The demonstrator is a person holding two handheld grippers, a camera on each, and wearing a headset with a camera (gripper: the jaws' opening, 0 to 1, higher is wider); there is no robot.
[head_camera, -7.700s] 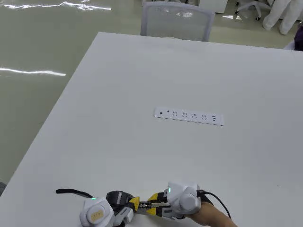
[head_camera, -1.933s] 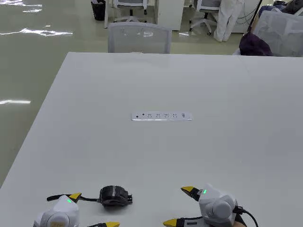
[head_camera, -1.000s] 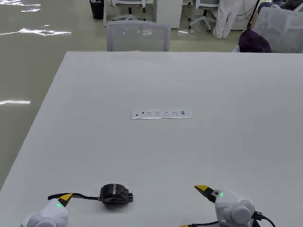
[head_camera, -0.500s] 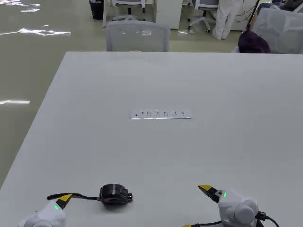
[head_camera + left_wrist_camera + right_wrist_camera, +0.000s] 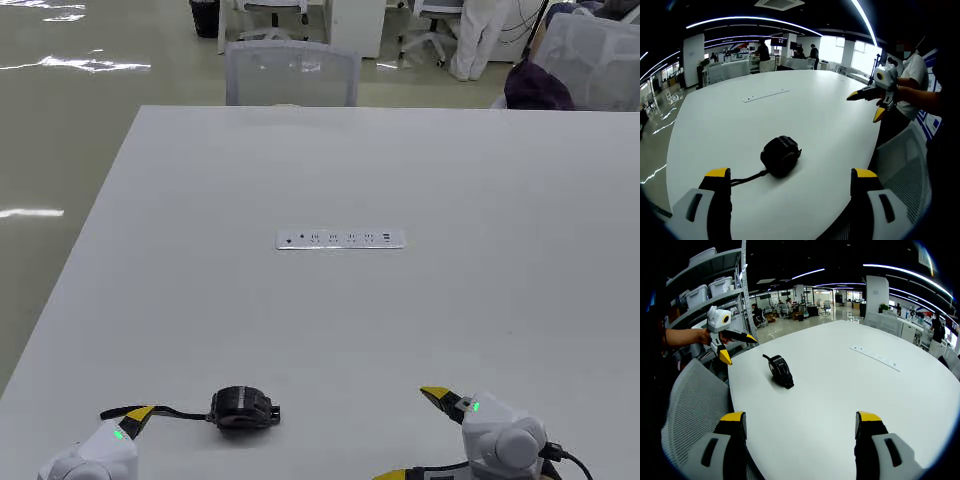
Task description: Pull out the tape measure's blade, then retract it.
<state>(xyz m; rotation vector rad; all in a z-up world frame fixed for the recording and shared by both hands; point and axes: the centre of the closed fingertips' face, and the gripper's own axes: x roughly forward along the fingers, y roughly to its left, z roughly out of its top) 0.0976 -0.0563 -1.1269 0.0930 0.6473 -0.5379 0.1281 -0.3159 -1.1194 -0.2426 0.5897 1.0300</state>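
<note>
The black tape measure (image 5: pixel 240 408) lies on the white table (image 5: pixel 330 320) near its front edge, blade fully inside and a black wrist strap (image 5: pixel 175 413) trailing left. Nothing holds it. In the left gripper view the case (image 5: pixel 781 155) rests just ahead of my left gripper (image 5: pixel 791 175), whose yellow-tipped jaws stand wide apart. One left fingertip (image 5: pixel 137 416) lies beside the strap's end. My right gripper (image 5: pixel 415 436) hovers open to the right of the case, well apart from it. The right gripper view has the tape measure (image 5: pixel 781 372) ahead and to the left.
A white power strip (image 5: pixel 341 239) lies flat mid-table. A grey mesh chair (image 5: pixel 291 72) stands at the far edge. The table's left edge drops to the shiny floor (image 5: pixel 60 150). People and desks are in the background.
Earlier both grippers met at the tape measure with a short length of blade out. Now the case lies free, blade in, and both grippers are open and drawn back. Over the last second, almost nothing moves.
</note>
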